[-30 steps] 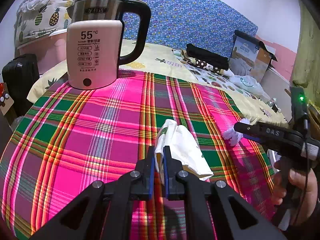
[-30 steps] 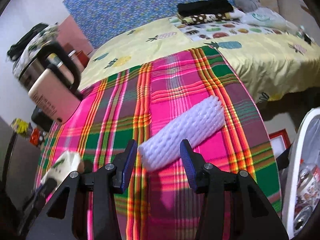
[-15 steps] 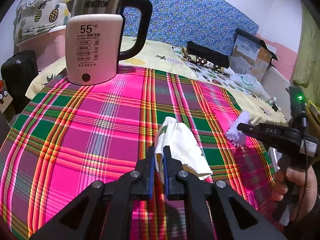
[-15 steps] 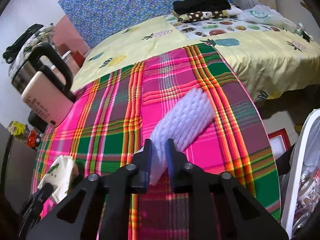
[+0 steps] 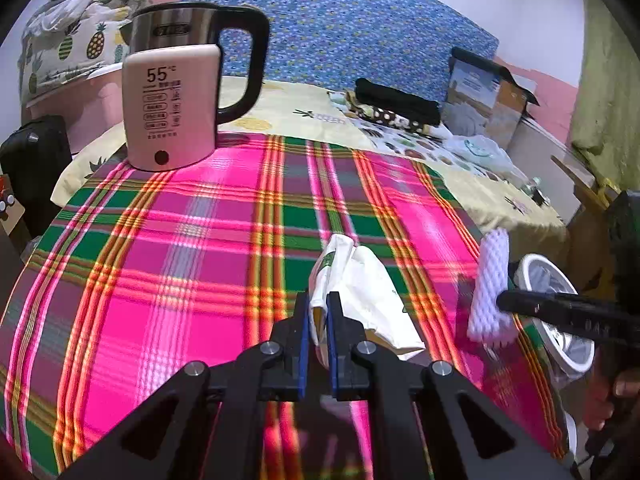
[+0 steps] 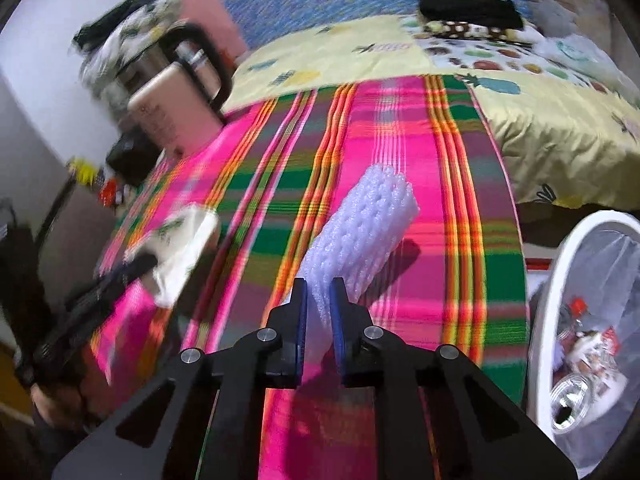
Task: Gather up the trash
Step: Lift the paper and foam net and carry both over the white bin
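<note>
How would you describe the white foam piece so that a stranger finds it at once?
Start at the plaid cloth. Near its edge beside the bin, the right gripper pinches a foam sleeve. Unlike the smooth paper bag, it is bumpy and netted.

The kettle (image 5: 176,96) stands at the table's (image 5: 160,264) far left corner. The bin (image 6: 580,320) sits beyond its right edge, the bed (image 6: 520,92) behind its far edge.

One kettle (image 5: 176,96), one foam sleeve (image 6: 360,236), one paper wrapper (image 5: 360,292), one bin (image 6: 560,264).
</note>
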Available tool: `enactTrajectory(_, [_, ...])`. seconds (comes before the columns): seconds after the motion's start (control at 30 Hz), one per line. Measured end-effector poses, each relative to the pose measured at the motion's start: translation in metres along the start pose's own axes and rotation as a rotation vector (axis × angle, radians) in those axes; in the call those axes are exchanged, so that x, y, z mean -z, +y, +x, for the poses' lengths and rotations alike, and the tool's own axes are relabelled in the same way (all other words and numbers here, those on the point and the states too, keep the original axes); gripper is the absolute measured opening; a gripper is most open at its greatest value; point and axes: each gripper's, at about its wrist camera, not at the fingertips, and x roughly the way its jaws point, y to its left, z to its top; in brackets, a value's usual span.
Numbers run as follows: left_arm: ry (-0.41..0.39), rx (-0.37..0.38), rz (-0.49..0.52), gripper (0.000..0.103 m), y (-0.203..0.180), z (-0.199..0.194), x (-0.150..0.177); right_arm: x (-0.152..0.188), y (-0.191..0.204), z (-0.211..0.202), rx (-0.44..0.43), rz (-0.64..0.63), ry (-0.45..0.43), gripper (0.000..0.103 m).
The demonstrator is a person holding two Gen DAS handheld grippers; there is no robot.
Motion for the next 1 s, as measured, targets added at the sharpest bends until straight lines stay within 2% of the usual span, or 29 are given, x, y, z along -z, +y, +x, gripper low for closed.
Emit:
enactTrajectory(0.13, [0.013,0.030,0.022,0.008,-0.015,-0.012,0.012,0.019,0.003,-0.010,0.001,-0.088,0.058,0.012])
enactTrajectory(0.2, [0.022,0.043,0.034,0.008,-0.023,-0.016,0.019,0.024,0.004,-0.013,0.002,-0.100,0.059,0.014])
enactTrajectory(0.3, [0.042,0.048,0.053,0.008,-0.032,-0.016,0.029,0.030,0.000,-0.013,-0.017,-0.070,0.035,0.016])
enactTrajectory(0.4, [0.064,0.037,0.058,0.009,-0.035,-0.015,0.037,0.037,-0.003,-0.013,0.006,-0.018,0.004,0.020])
enactTrajectory(0.5, [0.067,0.029,0.045,0.010,-0.032,-0.017,0.040,0.044,-0.002,-0.014,0.024,0.022,-0.029,0.035])
enactTrajectory(0.57, [0.070,0.029,0.041,0.011,-0.031,-0.018,0.040,0.048,-0.002,-0.015,0.016,0.051,-0.045,0.055])
enactTrajectory(0.63, [0.076,0.027,0.040,0.014,-0.030,-0.017,0.041,0.053,-0.002,-0.015,0.025,0.070,-0.061,0.059])
enactTrajectory(0.7, [0.079,0.032,0.039,0.027,-0.031,-0.016,0.043,0.055,-0.002,-0.013,0.032,0.077,-0.064,0.059])
enactTrajectory(0.77, [0.082,0.045,0.032,0.033,-0.032,-0.014,0.044,0.056,-0.004,-0.009,0.034,0.092,-0.053,0.059])
enactTrajectory(0.93, [0.093,0.061,0.031,0.034,-0.035,-0.011,0.050,0.058,-0.008,-0.001,0.021,0.115,-0.032,0.058])
enactTrajectory(1.0, [0.092,0.065,0.037,0.033,-0.037,-0.011,0.051,0.060,-0.006,-0.005,0.028,0.101,-0.049,0.039])
